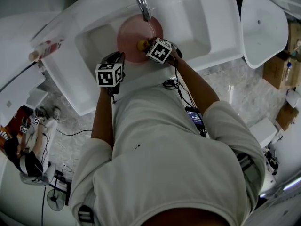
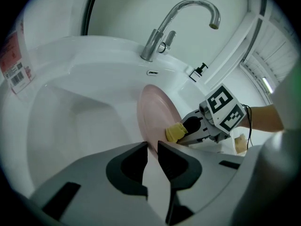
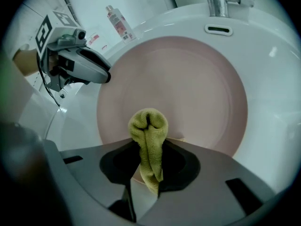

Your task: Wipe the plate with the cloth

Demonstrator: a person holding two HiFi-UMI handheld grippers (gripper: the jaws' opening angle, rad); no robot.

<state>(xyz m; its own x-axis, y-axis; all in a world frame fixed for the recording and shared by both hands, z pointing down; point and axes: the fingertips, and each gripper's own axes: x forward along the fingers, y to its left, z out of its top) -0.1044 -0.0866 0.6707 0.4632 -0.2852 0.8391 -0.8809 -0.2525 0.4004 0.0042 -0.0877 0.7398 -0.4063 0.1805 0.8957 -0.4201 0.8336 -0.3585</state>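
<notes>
**Cloth pressed to plate over the basin**

The pink plate (image 2: 157,114) stands tilted on edge inside the white sink (image 1: 197,18), below the faucet (image 1: 141,1). The left gripper (image 2: 151,147) has its jaws drawn narrow on the plate's near rim — the rim's thin edge runs between them. The right gripper (image 3: 148,149) has its jaws clamped on a folded yellow cloth (image 3: 148,135), whose rounded end sticks out past the tips and touches the plate's face near its lower edge. The two grippers sit close together — the left at the plate's edge, the right facing its surface.
</notes>
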